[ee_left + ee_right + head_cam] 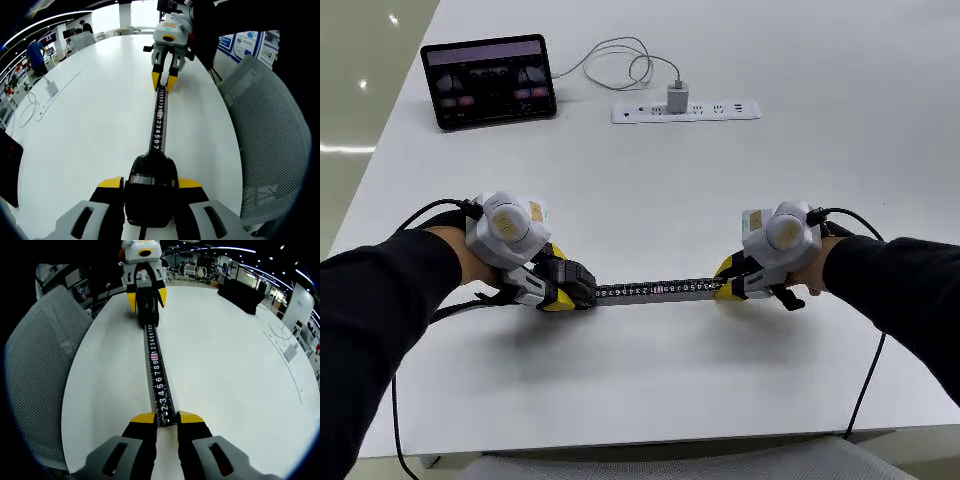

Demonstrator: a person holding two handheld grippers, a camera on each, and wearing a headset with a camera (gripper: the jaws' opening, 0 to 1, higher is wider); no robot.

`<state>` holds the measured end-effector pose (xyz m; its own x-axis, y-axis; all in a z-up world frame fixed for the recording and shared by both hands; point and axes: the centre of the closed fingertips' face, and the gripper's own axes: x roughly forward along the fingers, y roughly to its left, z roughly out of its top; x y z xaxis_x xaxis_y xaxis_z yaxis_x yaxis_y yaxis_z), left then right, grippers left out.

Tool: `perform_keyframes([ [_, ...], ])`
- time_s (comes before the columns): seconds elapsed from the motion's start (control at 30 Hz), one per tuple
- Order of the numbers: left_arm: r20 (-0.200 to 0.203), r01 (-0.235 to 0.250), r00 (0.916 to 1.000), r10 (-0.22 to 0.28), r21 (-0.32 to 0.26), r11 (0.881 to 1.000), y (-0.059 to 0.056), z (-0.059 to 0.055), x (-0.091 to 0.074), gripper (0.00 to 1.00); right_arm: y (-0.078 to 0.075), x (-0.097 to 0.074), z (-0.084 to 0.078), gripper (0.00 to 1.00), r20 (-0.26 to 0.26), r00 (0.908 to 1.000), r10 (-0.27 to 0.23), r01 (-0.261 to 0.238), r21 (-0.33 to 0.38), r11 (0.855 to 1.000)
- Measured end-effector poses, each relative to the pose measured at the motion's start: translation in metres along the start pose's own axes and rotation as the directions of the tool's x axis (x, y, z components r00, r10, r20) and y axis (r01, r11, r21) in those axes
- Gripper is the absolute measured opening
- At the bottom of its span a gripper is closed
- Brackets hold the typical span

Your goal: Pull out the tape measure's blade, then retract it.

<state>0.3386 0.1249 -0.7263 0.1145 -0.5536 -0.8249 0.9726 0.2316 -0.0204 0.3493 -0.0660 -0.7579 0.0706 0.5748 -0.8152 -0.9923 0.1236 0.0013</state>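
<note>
Here: blade (655,290), drawn out flat on table (720,190), long axis running straight from case (578,282) to right gripper (725,280), pinching its far end; left gripper (560,278) clamps case. Retraction would run back toward case.

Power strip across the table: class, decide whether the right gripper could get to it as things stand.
Probably not yet. Bare table up to the power strip leaves the way free, but the right gripper is shut on the blade tip and would have to let go first.

Bright overhead light, soft shadows, sharp focus, fisheye-warped edges.
</note>
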Motion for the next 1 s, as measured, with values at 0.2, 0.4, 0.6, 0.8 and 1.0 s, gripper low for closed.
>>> perform_keyframes([
  [0.2, -0.002, -0.001, 1.0, 0.001, 0.0, 1.0, 0.0, 0.0, 0.0, 0.34, 0.0, -0.004, -0.005, 0.1, -0.004, 1.0, -0.005, 0.005, 0.002, 1.0],
  [0.4, -0.003, -0.003, 1.0, 0.003, -0.001, 1.0, 0.0, 0.0, 0.0, 0.35, -0.003, -0.007, -0.01, 0.1, -0.009, 0.9999, -0.008, 0.008, 0.005, 1.0],
  [0.6, -0.003, -0.004, 1.0, 0.004, -0.002, 1.0, -0.001, 0.0, 0.0, 0.35, -0.001, -0.01, -0.012, 0.1, -0.01, 0.9999, -0.009, 0.01, 0.009, 1.0],
  [0.8, -0.002, -0.003, 1.0, 0.003, -0.003, 1.0, -0.001, 0.001, 0.0, 0.35, -0.001, -0.013, -0.013, 0.1, -0.012, 0.9999, -0.01, 0.01, 0.011, 1.0],
  [1.0, -0.001, -0.003, 1.0, 0.003, -0.004, 1.0, -0.001, 0.001, 0.0, 0.35, -0.001, -0.015, -0.015, 0.1, -0.012, 0.9999, -0.011, 0.012, 0.014, 1.0],
])
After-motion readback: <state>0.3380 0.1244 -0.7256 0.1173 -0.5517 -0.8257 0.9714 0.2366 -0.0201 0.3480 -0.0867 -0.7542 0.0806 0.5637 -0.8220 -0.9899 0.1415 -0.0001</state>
